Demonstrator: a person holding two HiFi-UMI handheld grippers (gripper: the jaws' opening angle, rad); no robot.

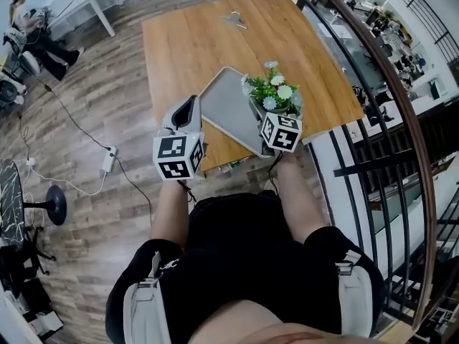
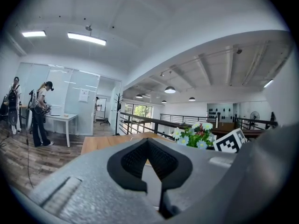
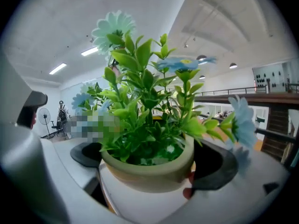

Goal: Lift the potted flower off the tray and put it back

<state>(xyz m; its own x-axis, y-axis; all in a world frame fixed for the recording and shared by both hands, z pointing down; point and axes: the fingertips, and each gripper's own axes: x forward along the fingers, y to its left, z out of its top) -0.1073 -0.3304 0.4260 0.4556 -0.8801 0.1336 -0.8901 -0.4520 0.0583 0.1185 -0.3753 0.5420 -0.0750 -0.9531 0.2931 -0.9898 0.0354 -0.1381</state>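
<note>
The right gripper (image 1: 268,116) pinches the cream pot of the blue-and-white potted flower (image 1: 276,92), carrying it at the right edge of the flat grey rectangular tray (image 1: 224,107) on the wooden surface (image 1: 193,41), while the unneeded left gripper (image 1: 189,107), pressed together and empty, idles beside the tray.

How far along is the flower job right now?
Done: the right gripper is shut on the pot. In hand: the pot hangs at the right edge of the tray, apparently lifted, though contact is unclear. Left: setting it back on the tray and letting go. The left gripper is shut and empty.
</note>
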